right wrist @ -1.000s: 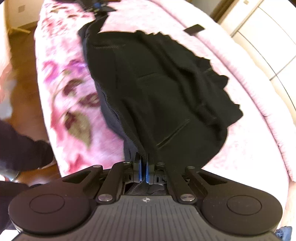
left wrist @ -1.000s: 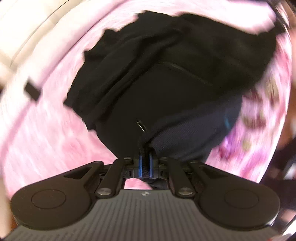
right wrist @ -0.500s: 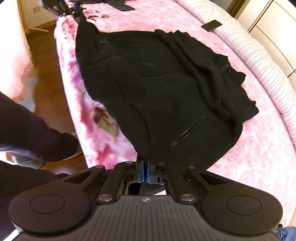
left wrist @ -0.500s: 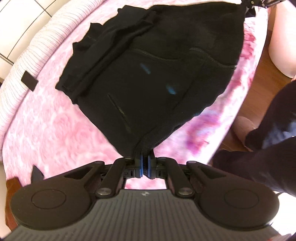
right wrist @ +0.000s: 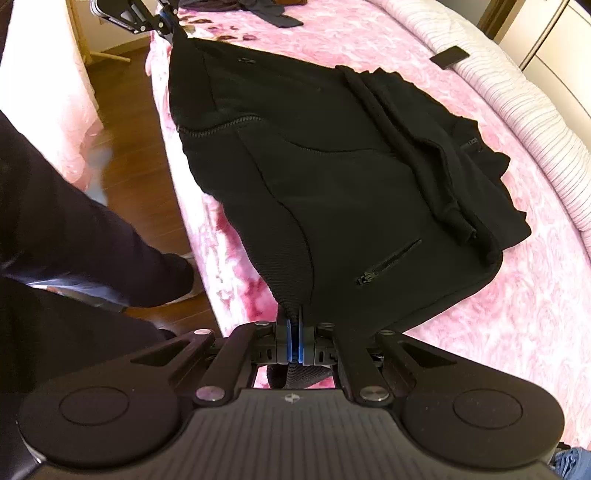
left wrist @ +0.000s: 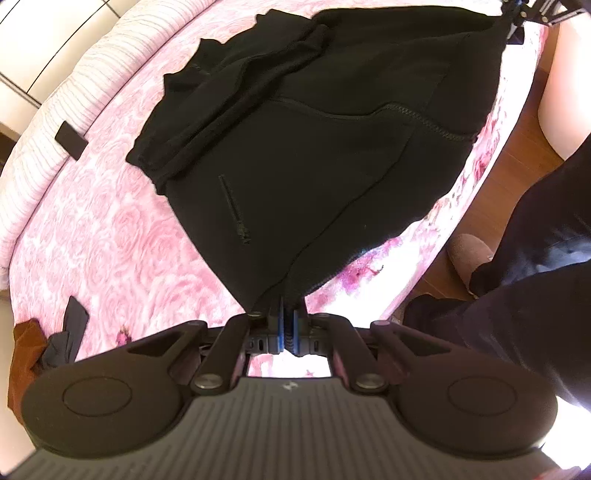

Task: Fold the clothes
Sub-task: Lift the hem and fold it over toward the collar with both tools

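Observation:
A black zip jacket (left wrist: 314, 147) lies stretched across a pink rose-patterned bed (left wrist: 122, 236). My left gripper (left wrist: 286, 317) is shut on one bottom corner of the jacket's hem. My right gripper (right wrist: 294, 328) is shut on the other hem corner of the jacket (right wrist: 351, 192). Each gripper shows far off in the other's view, the right gripper (left wrist: 517, 11) at top right, the left gripper (right wrist: 162, 18) at top left. The hem hangs taut between them along the bed's edge. The sleeves are bunched on the far side.
A small black rectangle (left wrist: 70, 140) lies near the striped white bolster (left wrist: 44, 122). Other clothes (left wrist: 48, 347) are piled at the bed's left end. The person's dark trouser legs (left wrist: 535, 295) and a slipper (left wrist: 469, 254) stand on the wooden floor beside the bed.
Both grippers have pulled apart and back toward the bed's edge. The jacket went from bunched and lifted to spread flat and taut on the bed.

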`<state>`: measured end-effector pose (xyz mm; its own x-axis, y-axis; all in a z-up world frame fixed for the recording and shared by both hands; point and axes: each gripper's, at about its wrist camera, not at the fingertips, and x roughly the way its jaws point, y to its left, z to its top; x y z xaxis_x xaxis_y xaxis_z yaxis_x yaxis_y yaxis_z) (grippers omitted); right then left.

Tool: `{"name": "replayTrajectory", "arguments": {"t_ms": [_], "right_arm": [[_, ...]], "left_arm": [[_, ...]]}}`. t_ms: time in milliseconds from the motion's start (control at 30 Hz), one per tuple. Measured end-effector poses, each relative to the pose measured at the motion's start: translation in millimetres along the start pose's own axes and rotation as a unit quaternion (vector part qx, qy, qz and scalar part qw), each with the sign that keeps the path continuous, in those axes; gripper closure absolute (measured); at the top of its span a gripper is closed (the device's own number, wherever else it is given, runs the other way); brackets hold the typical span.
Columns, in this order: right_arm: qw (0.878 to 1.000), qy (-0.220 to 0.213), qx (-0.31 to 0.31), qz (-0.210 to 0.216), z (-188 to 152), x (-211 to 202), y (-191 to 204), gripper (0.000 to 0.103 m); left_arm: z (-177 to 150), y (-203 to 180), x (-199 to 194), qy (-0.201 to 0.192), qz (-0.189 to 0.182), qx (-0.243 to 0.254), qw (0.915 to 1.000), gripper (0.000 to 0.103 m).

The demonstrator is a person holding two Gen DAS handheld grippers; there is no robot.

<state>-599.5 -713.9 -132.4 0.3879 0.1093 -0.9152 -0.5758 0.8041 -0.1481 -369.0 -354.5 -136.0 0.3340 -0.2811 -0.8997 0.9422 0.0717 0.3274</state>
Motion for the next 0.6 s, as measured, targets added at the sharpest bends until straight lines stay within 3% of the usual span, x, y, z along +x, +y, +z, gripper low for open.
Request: {"name": "replayTrajectory", "arguments": {"t_ms": [133, 300, 400, 600], "right_arm": [[0.999, -0.017, -0.010, -0.027, 17.9, -23.1, -31.4, 0.100], [0.996, -0.035, -0.008, -0.082, 60.3, -24.9, -118.2, 0.101], [0.995, -0.025, 0.012, -0.093, 86.3, -2.3, -176.4, 0.101], [0.995, 0.026, 0.070, -0.063, 130.3, 64.3, -288.5, 0.101]], "left_arm": [[28.3, 35.8, -10.2, -0.025, 0.018, -0.024, 0.9993, 0.100], [90.0, 130.9, 7.4, -0.077, 0.036, -0.045, 0.9954, 0.100], [123.4, 181.4, 44.9, -0.079, 0.011, -0.038, 0.9961, 0.100], [188.1, 278.5, 126.8, -0.072, -0.048, -0.021, 0.9960, 0.100]]}}
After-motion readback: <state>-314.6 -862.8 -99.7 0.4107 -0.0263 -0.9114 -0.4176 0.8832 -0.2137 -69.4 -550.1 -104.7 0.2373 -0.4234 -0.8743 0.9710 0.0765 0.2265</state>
